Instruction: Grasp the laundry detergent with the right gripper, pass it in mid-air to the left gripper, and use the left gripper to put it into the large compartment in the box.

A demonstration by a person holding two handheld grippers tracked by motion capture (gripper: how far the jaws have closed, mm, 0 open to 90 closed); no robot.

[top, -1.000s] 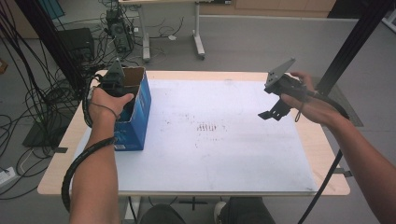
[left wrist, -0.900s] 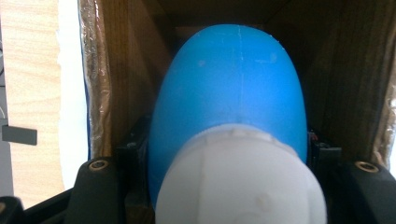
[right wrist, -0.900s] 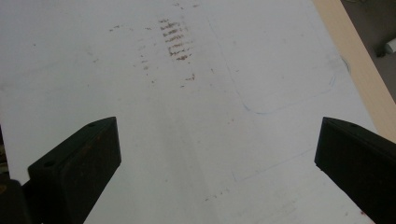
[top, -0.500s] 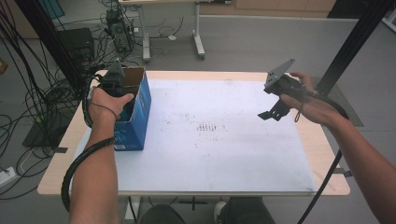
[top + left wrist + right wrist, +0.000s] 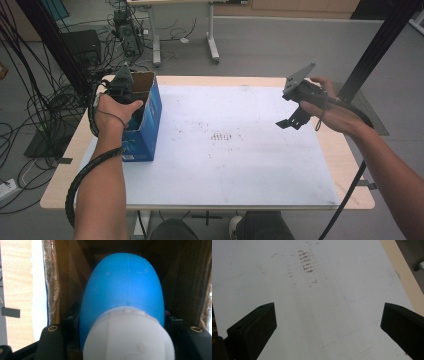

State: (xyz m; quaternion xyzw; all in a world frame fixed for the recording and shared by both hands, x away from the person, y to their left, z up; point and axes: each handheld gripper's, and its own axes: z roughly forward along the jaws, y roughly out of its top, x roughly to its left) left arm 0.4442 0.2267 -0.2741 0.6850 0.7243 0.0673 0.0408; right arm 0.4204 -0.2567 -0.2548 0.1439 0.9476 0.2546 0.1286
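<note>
A blue cardboard box (image 5: pixel 146 125) stands open-topped at the table's left side. My left gripper (image 5: pixel 123 86) reaches down into it from above. In the left gripper view a blue bottle (image 5: pixel 125 285) with a white cap (image 5: pixel 127 340) sits between the jaws, my left gripper (image 5: pixel 122 320) shut on it, with the box's brown inner walls (image 5: pixel 67 277) around it. My right gripper (image 5: pixel 292 120) hangs above the white mat (image 5: pixel 250 170) at the right. In the right gripper view my right gripper (image 5: pixel 328 317) is wide open, with bare mat (image 5: pixel 317 322) between the jaws.
Brown smudges (image 5: pixel 222 136) mark the mat's middle. The wooden table edge (image 5: pixel 352 165) runs along the right. A black post (image 5: pixel 377 42) rises behind the right hand. Cables (image 5: pixel 30 105) lie on the floor at the left.
</note>
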